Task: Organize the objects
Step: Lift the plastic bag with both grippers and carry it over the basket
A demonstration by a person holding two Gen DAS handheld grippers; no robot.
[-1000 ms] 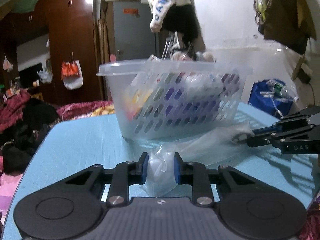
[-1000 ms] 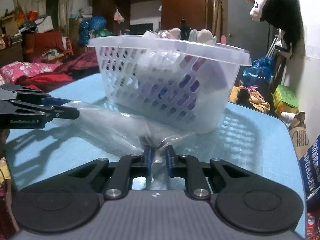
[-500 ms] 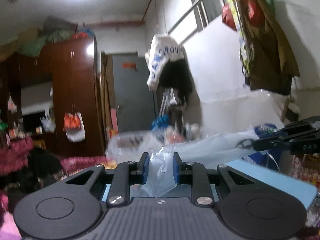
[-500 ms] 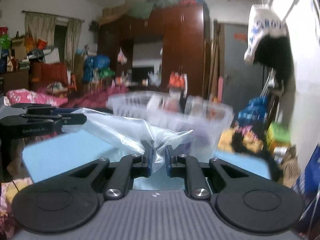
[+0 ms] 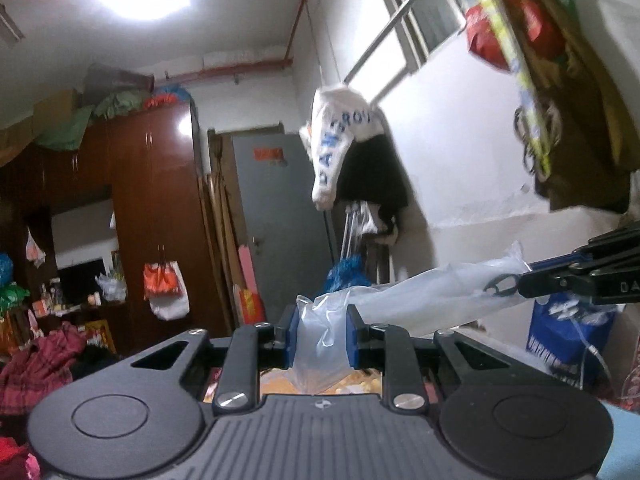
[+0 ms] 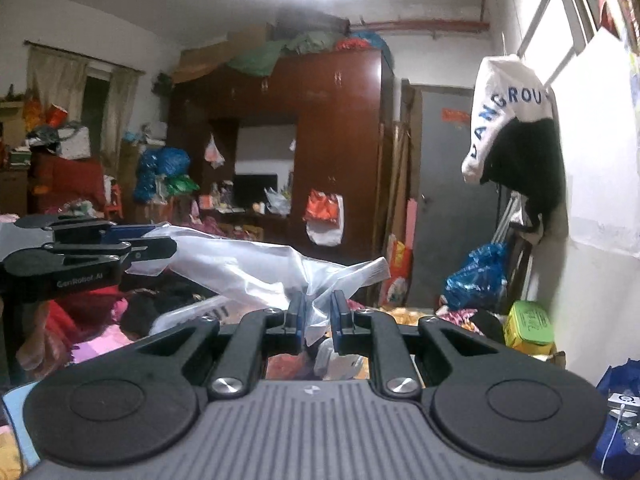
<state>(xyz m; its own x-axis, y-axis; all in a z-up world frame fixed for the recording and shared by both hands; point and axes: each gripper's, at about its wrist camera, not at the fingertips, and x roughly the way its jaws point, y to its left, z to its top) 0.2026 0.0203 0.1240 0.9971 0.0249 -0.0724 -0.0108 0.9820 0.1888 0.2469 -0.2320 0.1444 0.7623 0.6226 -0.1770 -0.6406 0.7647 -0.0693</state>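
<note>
A clear plastic bag (image 5: 424, 300) is stretched in the air between my two grippers. My left gripper (image 5: 320, 338) is shut on one end of the bag. My right gripper (image 6: 316, 318) is shut on the other end of the bag (image 6: 248, 266). The right gripper also shows at the right edge of the left wrist view (image 5: 520, 276), and the left gripper at the left of the right wrist view (image 6: 160, 246). Only a piece of the clear perforated basket's rim (image 6: 188, 312) shows low in the right wrist view.
Both cameras look up into the room. A dark wooden wardrobe (image 6: 340, 152) and a grey door (image 5: 284, 232) stand at the back. Clothes hang on the right wall (image 5: 352, 160). A corner of the light blue table (image 5: 620, 440) shows at the lower right.
Both grippers have lifted the bag up off the table and tilted upward. The basket and table, which filled the views a second ago, have dropped nearly out of sight.
</note>
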